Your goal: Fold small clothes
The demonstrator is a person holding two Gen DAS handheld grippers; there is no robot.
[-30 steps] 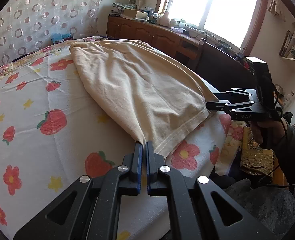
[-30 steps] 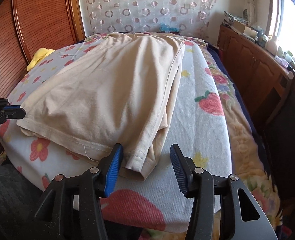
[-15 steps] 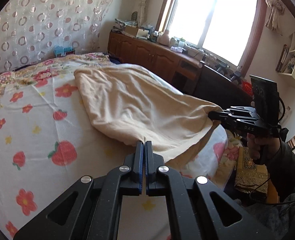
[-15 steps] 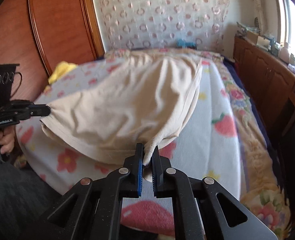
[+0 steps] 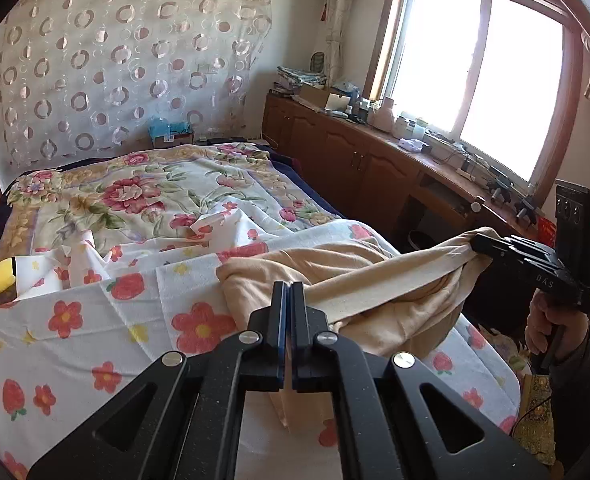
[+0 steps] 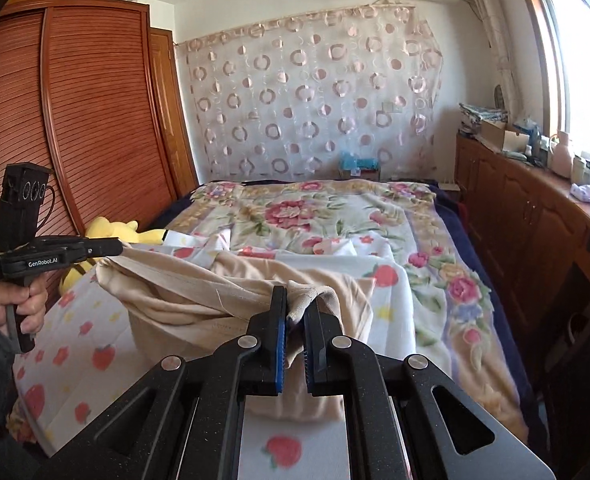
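A beige garment (image 5: pixel 359 276) hangs between my two grippers above the near end of the bed; it also shows in the right wrist view (image 6: pixel 199 300). My left gripper (image 5: pixel 289 292) is shut on one hem corner. My right gripper (image 6: pixel 295 308) is shut on the other hem corner. The hem is stretched taut between them. The rest of the cloth sags onto the flowered sheet (image 5: pixel 95 320). The right gripper also shows in the left wrist view (image 5: pixel 479 242), and the left gripper in the right wrist view (image 6: pixel 115 246).
A yellow plush toy (image 6: pixel 111 232) lies at the bed's left side by the wooden wardrobe (image 6: pixel 75 120). A wooden cabinet (image 5: pixel 375 160) with clutter runs under the window on the right. A floral blanket (image 6: pixel 315 212) covers the far bed.
The right gripper shut on the hem corner. Both grippers rose and pulled back with the hem, so the garment lifted and bunched toward the near end of the bed.
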